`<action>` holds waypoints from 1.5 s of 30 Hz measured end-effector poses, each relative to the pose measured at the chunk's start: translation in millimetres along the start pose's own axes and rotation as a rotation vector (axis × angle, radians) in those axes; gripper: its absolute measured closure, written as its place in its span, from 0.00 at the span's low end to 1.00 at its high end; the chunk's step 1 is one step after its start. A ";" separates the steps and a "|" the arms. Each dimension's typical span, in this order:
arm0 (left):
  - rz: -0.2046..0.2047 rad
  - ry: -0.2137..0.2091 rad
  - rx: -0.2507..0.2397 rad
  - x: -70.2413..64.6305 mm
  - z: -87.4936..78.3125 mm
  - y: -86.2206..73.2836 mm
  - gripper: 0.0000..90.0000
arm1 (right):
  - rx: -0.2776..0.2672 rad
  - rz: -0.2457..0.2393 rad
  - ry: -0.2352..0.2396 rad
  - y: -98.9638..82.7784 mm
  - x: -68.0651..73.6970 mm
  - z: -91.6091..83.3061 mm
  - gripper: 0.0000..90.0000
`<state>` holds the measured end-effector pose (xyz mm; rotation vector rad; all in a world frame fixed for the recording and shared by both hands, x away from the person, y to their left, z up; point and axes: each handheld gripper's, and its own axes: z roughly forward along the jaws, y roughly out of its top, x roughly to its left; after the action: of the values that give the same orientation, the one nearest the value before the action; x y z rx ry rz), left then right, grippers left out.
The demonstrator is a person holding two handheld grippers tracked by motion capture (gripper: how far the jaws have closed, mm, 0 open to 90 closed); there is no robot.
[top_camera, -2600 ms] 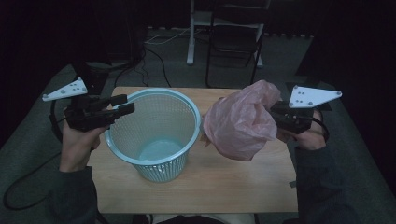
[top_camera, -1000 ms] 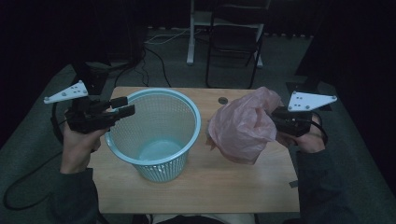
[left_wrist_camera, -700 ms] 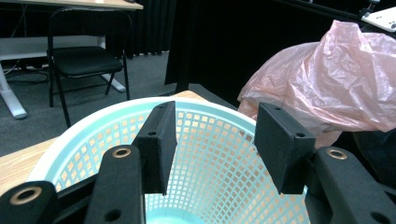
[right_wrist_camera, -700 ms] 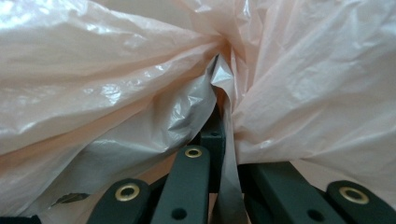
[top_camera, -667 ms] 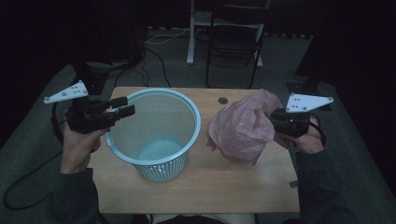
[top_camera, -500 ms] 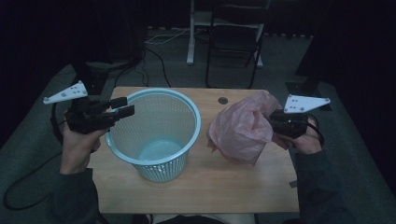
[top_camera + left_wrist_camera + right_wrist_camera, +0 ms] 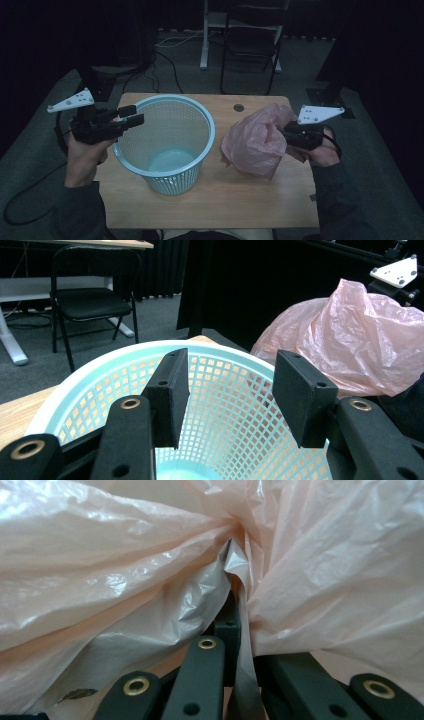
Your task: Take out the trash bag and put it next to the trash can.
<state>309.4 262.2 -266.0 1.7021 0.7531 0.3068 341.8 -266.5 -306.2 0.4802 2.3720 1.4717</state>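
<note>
Step in hand, judged: lining the basket with the bag; bag not yet opened over it.

Near edge: both forearms enter at 6 o'clock. Left gripper (image 7: 131, 116), 9 o'clock, jaws spread and holding nothing, over the rim of the light-blue mesh basket (image 7: 200, 120) standing upright on the table (image 7: 240, 192). Right gripper (image 7: 287, 137), 3 o'clock, jaws pinching a gathered fold of the pink plastic bag (image 7: 255, 142), which rests beside the basket.

Next likely calls for carrying the bag over the rim; left jaws catch a free edge.

Far, 12 o'clock: chair (image 7: 252, 42).
</note>
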 end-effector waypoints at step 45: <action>-0.005 0.003 -0.003 0.2 -2.7 -0.3 0.55 | 0.060 0.052 0.005 -22.0 -10.6 21.7 0.99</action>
<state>307.9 264.5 -265.6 1.6972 0.7587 0.3074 358.0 -262.9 -334.3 0.5577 2.4306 1.4282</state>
